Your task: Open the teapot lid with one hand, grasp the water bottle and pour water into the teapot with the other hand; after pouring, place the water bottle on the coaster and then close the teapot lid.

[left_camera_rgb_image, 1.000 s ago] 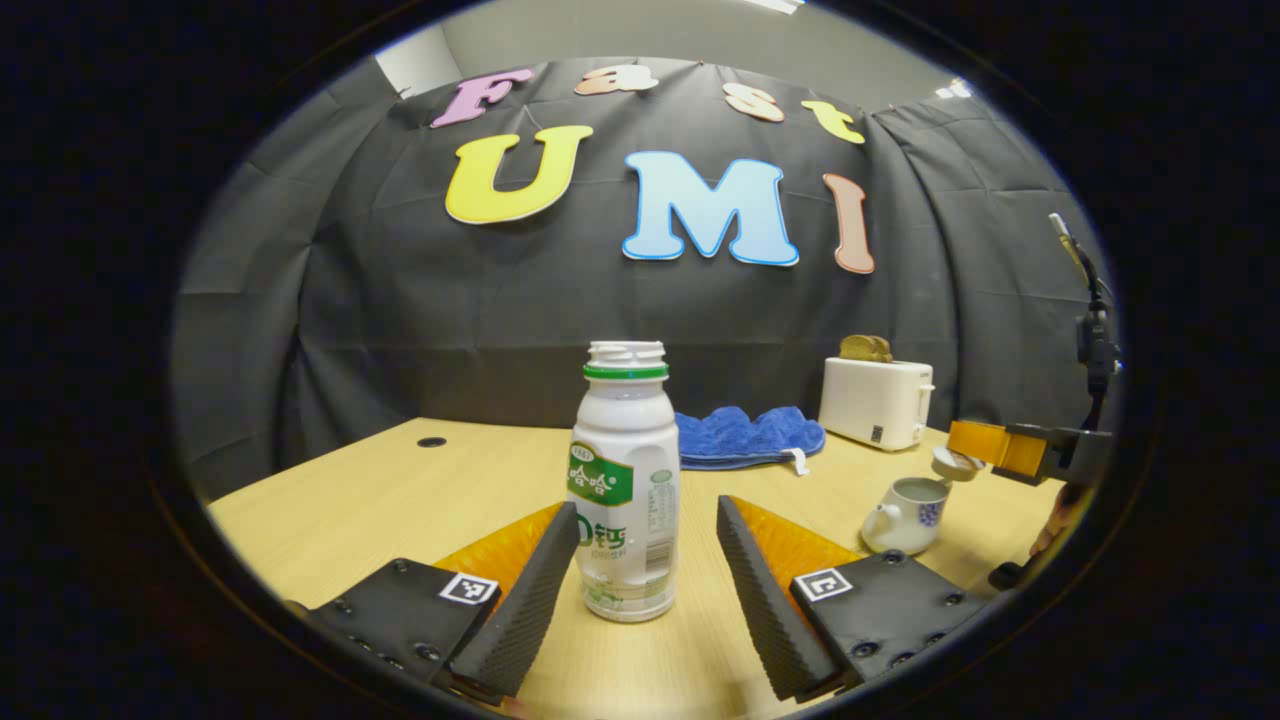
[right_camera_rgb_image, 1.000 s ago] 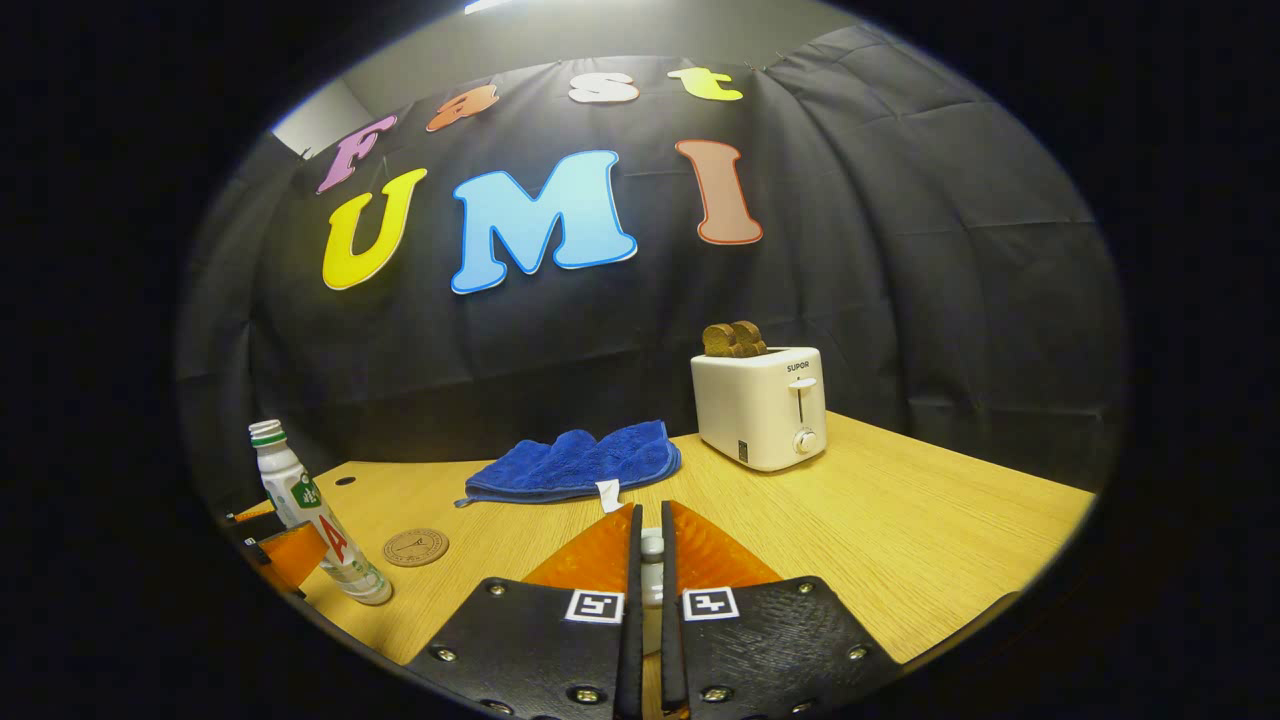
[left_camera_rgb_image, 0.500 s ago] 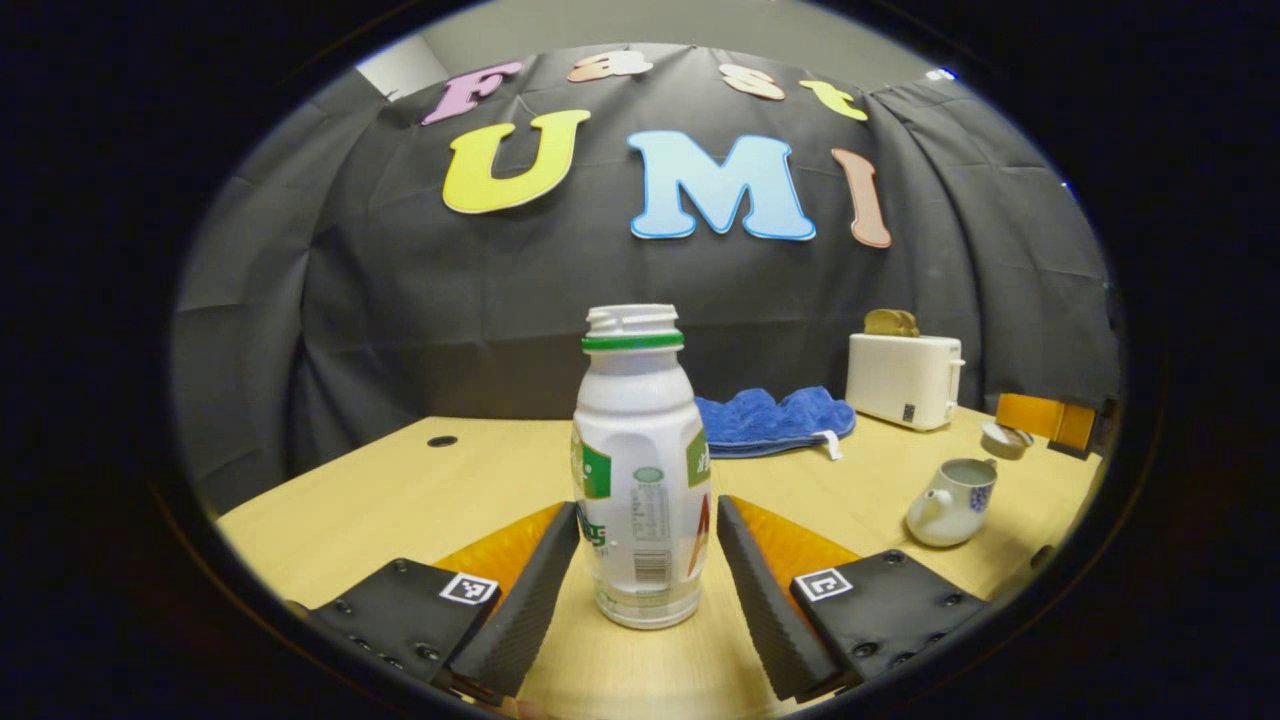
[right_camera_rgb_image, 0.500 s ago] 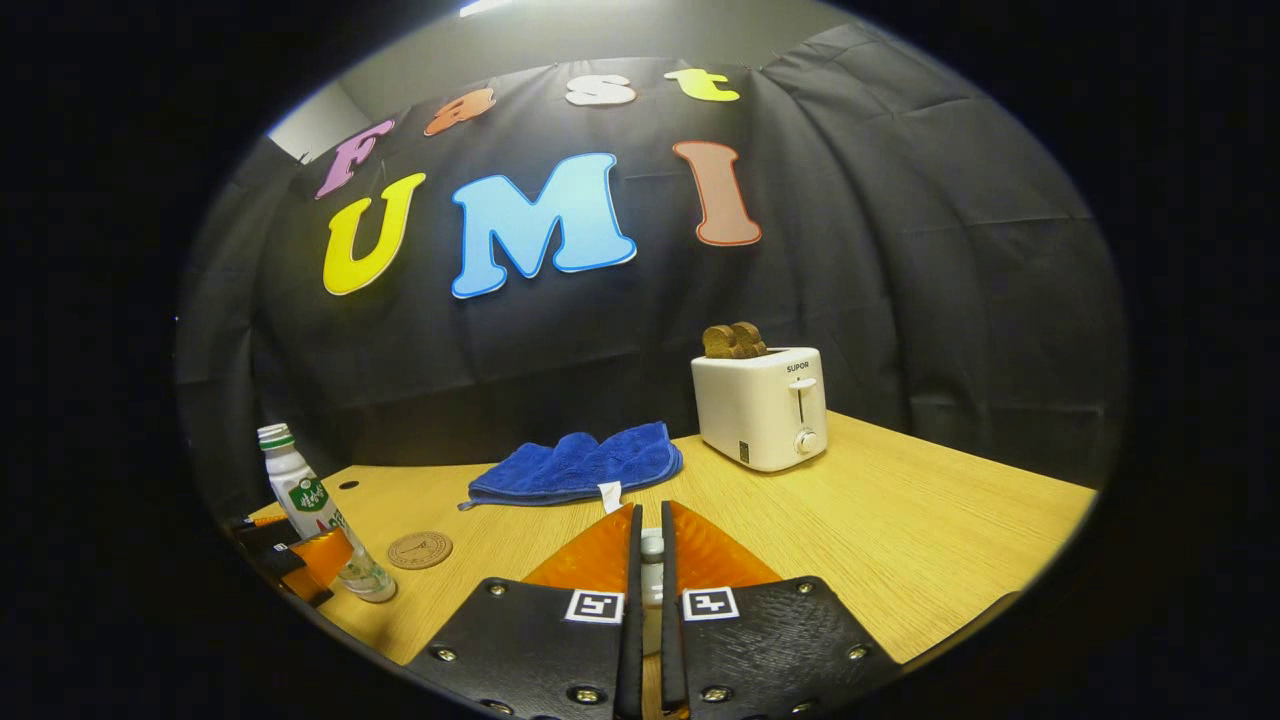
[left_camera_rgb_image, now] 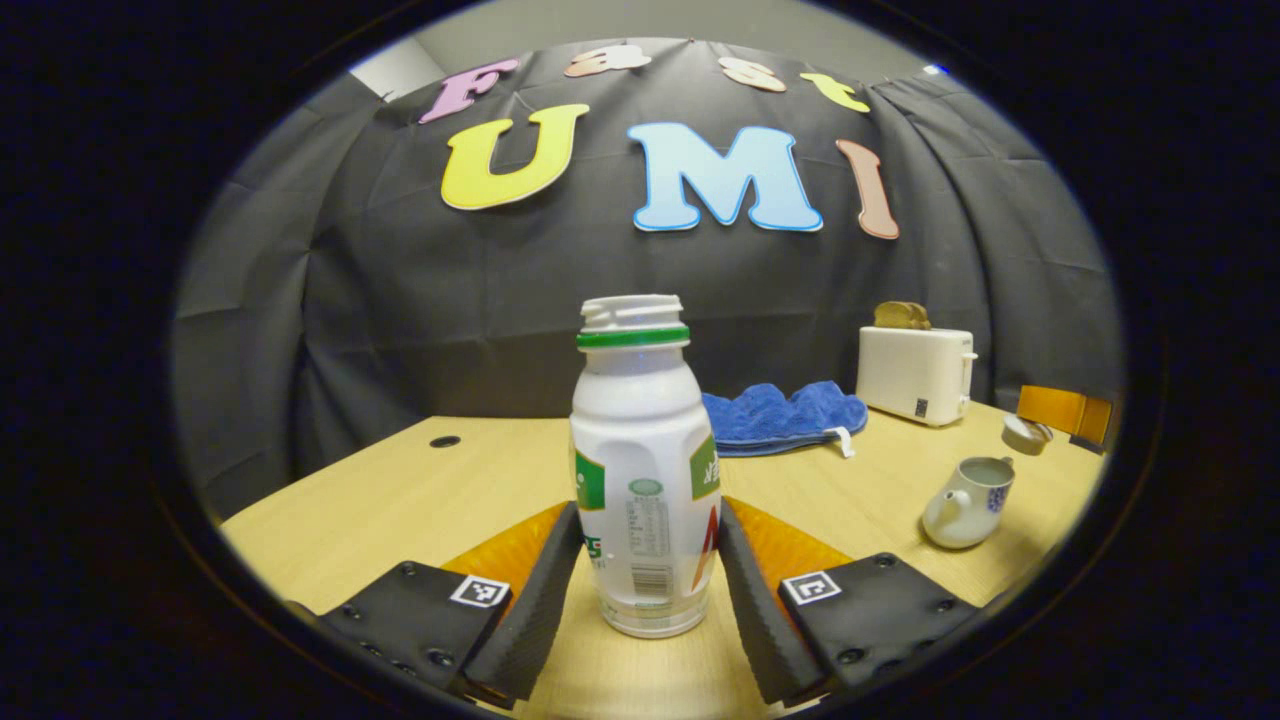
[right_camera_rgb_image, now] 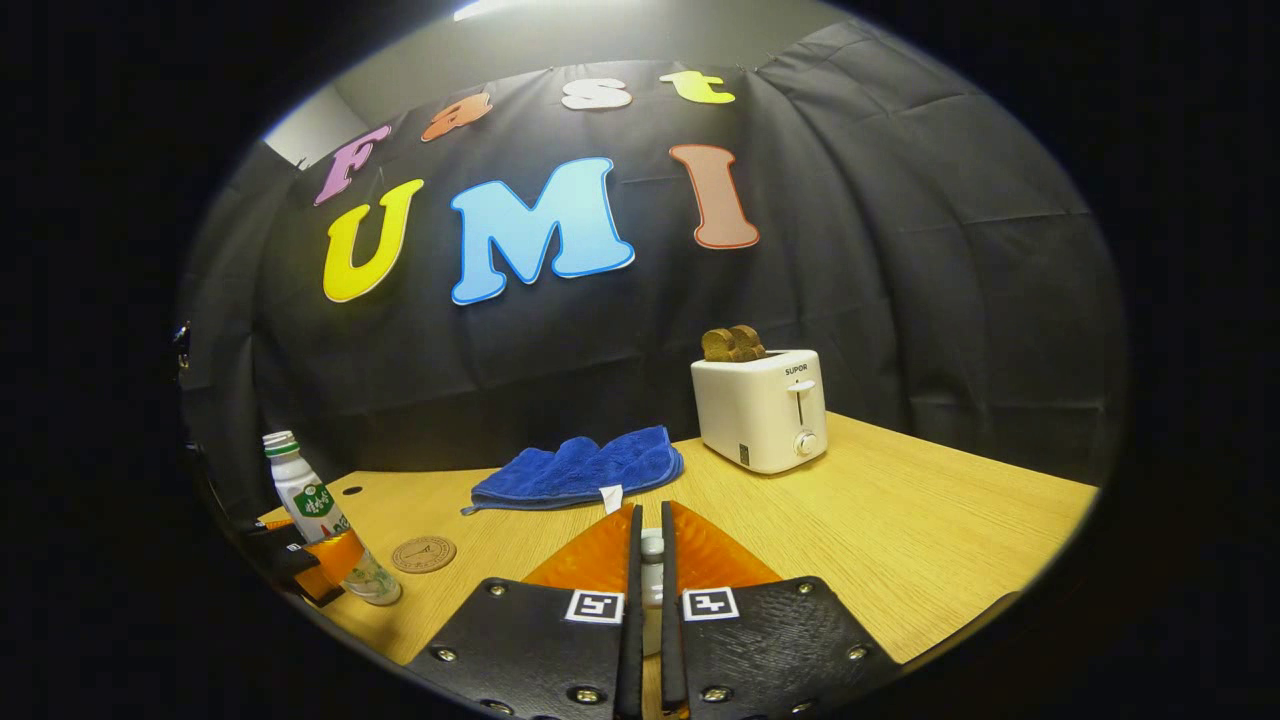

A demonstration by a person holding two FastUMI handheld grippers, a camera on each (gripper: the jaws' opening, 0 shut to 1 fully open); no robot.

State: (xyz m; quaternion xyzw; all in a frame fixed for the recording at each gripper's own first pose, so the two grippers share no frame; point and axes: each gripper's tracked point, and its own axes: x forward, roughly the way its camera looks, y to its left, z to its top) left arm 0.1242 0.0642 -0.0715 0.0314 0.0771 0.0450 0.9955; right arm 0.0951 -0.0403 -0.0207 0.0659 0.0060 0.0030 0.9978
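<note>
The white water bottle (left_camera_rgb_image: 644, 470), uncapped with a green ring at its neck, stands upright on the wooden table (left_camera_rgb_image: 420, 490) in the left gripper view, between the two fingers of the left gripper (left_camera_rgb_image: 645, 590); the fingers sit close against its lower sides, but whether both actually press on it cannot be told. In the right gripper view the same bottle (right_camera_rgb_image: 322, 520) appears at the far left with the left gripper (right_camera_rgb_image: 320, 570) around its base, and the round coaster (right_camera_rgb_image: 424, 553) lies on the table just beside it. The right gripper (right_camera_rgb_image: 650, 575) is clenched on the knob of the small white teapot lid (right_camera_rgb_image: 651, 560), held narrowly between its fingers. From the left gripper view that lid (left_camera_rgb_image: 1026, 432) hangs above and apart from the open white teapot (left_camera_rgb_image: 965, 500), which stands well to the right of the bottle. Farther back lie a blue cloth (left_camera_rgb_image: 785, 415) and a white toaster (left_camera_rgb_image: 918, 372) with bread in its slots.
</note>
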